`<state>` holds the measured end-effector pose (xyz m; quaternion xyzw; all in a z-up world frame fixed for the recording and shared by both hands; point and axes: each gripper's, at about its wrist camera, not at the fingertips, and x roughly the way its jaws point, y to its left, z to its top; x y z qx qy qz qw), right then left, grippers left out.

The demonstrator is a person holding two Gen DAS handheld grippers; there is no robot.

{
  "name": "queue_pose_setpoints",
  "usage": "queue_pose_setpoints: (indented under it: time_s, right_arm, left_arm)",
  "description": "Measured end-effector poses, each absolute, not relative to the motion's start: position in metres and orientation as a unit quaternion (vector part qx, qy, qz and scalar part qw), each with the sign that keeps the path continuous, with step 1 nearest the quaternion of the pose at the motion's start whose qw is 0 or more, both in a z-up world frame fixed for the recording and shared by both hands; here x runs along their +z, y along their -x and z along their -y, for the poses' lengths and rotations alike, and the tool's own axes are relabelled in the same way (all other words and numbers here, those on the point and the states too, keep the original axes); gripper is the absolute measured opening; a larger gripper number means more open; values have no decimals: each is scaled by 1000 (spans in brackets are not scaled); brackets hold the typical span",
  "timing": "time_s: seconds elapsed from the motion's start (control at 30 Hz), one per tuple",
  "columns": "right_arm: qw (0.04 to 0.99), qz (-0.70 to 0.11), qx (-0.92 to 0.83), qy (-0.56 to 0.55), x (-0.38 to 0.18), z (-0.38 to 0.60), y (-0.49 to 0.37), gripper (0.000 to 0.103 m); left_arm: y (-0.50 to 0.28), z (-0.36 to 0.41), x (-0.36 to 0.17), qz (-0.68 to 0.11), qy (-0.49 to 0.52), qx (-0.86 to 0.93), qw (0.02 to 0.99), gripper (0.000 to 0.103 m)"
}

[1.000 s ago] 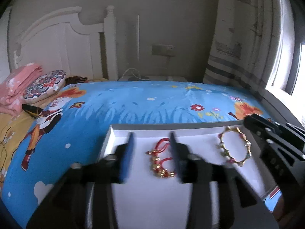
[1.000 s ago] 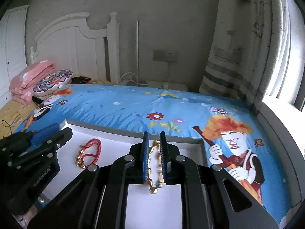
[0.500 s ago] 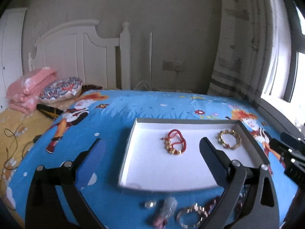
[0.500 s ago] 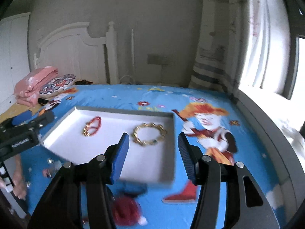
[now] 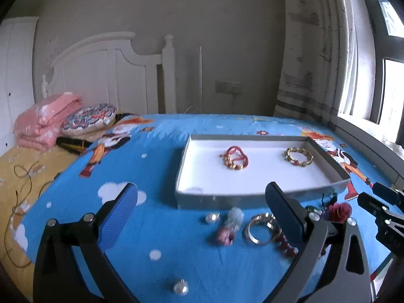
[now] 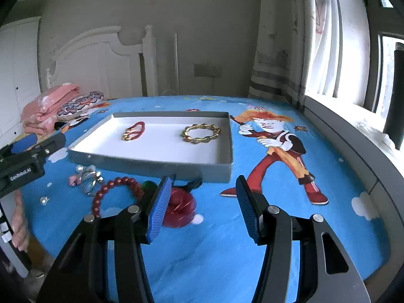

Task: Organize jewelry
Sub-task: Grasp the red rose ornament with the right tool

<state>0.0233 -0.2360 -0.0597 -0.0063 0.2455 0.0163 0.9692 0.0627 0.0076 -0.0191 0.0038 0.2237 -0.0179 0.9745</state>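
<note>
A grey tray with a white floor (image 5: 252,197) (image 6: 222,169) lies on the blue bedspread. In it lie a red cord bracelet with gold beads (image 5: 234,157) (image 6: 133,131) and a gold chain bracelet (image 5: 299,157) (image 6: 201,133). Loose jewelry lies in front of the tray: gold rings (image 5: 261,229) (image 6: 89,180), a red bead bracelet (image 6: 115,194), a red flower piece (image 5: 338,210) (image 6: 180,208), a pink charm (image 5: 224,234) and pearls (image 5: 180,289). My left gripper (image 5: 202,207) is open and empty above the bedspread. My right gripper (image 6: 202,202) is open and empty, just right of the flower piece.
A folded pink blanket (image 5: 43,121) and a patterned cushion (image 5: 88,118) lie by the white headboard (image 5: 101,75). A thin cord (image 5: 22,176) lies on the yellow sheet at left. A window sill (image 6: 353,136) and curtain run along the right side.
Both grippers have pulled back from the tray and opened. The right one has let go of the gold chain bracelet, which now lies in the tray. Loose jewelry has come into view.
</note>
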Motion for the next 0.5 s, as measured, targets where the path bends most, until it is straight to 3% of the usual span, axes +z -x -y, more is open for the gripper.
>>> queue_pose_setpoints:
  time_s: [0.5]
  right_arm:
    - [957, -289, 12, 2, -82, 221, -44, 51]
  left_arm:
    - [-57, 3, -51, -248, -45, -49, 967, 98]
